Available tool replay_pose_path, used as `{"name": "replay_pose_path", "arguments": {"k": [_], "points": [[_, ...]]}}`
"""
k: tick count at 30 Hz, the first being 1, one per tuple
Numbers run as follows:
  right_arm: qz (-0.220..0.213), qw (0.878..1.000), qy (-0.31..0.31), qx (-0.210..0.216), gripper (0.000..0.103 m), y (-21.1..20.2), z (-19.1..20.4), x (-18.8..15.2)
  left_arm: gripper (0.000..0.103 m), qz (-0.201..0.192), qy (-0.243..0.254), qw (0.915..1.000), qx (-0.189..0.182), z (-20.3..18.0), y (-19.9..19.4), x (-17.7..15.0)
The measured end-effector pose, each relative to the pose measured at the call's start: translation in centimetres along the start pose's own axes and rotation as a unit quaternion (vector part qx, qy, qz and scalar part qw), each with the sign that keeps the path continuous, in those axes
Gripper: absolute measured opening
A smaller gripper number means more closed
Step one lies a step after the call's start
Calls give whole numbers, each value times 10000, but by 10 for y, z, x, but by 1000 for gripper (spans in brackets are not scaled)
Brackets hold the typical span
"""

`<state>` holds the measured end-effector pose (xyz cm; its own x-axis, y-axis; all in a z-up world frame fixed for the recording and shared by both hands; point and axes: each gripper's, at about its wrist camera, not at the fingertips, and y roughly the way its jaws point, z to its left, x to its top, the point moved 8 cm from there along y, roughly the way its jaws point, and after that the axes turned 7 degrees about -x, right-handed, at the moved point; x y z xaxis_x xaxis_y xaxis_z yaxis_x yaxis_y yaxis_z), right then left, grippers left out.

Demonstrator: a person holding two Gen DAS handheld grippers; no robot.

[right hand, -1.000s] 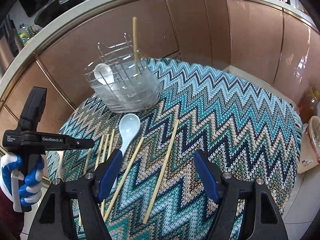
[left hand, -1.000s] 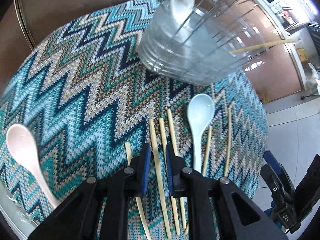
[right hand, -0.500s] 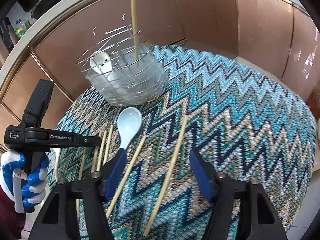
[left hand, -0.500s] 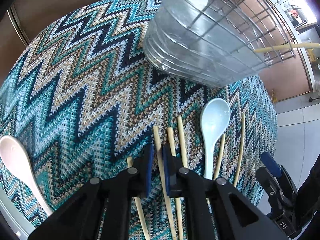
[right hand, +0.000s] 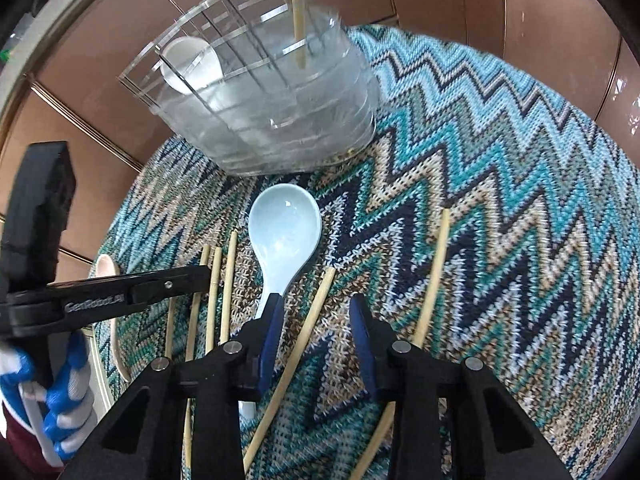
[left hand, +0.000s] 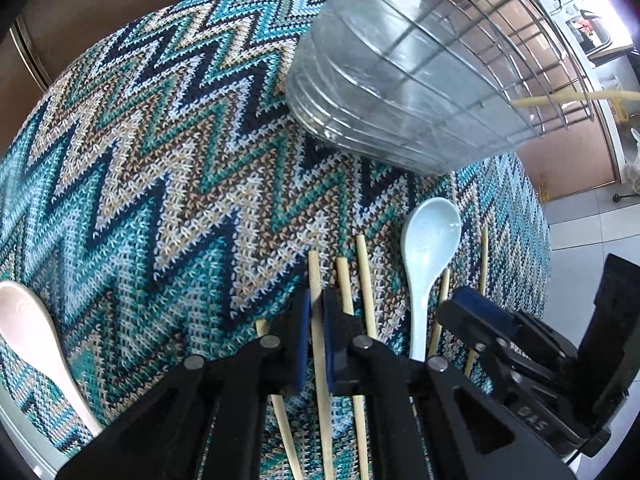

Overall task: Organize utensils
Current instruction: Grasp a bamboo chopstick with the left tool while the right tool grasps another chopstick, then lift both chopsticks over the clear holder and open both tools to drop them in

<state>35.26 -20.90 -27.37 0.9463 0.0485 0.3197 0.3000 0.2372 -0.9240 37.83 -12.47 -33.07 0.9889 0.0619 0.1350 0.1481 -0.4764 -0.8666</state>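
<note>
Several bamboo chopsticks lie side by side on a zigzag knitted mat (left hand: 160,168). My left gripper (left hand: 317,314) is shut on one chopstick (left hand: 315,276), its blue pads pressing both sides. In the right wrist view my right gripper (right hand: 317,306) straddles another chopstick (right hand: 320,292); its jaws are closing and the pads stand clear of it. A pale blue spoon (right hand: 284,224) lies just left of it, its handle beside the left finger. A clear utensil holder (right hand: 272,120) with a grid top stands behind, holding a white spoon (right hand: 192,64) and an upright chopstick (right hand: 298,12).
A pink spoon (left hand: 28,320) lies at the mat's left edge. A lone chopstick (right hand: 434,272) lies right of my right gripper. A blue and white gloved hand (right hand: 60,400) grips the left tool. Brown cabinet fronts (right hand: 440,0) curve behind the mat.
The left jaws closed onto the chopstick as the gripper sank a little. The right gripper came down and forward over the mat, its jaws narrowing around one chopstick.
</note>
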Motion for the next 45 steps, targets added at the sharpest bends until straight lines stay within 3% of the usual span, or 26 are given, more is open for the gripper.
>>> {"name": "replay_pose_path", "arguments": {"k": [5,9,17,25,33,45], "points": [[130,9996,-74,-246,13,11,5,5,5,-43,-113,9999,-76,-1,-1,0],[155,9994,-91,-305,8,19,14,8,5,-90,-237,9996,-158,4,-4,-1],[-45,9995,291,140,6,13,24,-1,5,-284,-225,9989,-293,7,-20,-6],[-570,9970,259,446,6,-36,26,-19,5,-725,1,9964,-442,3,-60,-23],[-1269,9901,180,567,6,-91,28,-38,5,-1395,217,9865,-827,-7,-116,-46],[-1846,9826,2,191,6,-143,41,-62,5,-2246,350,9676,-1102,-16,-181,-74]]}}
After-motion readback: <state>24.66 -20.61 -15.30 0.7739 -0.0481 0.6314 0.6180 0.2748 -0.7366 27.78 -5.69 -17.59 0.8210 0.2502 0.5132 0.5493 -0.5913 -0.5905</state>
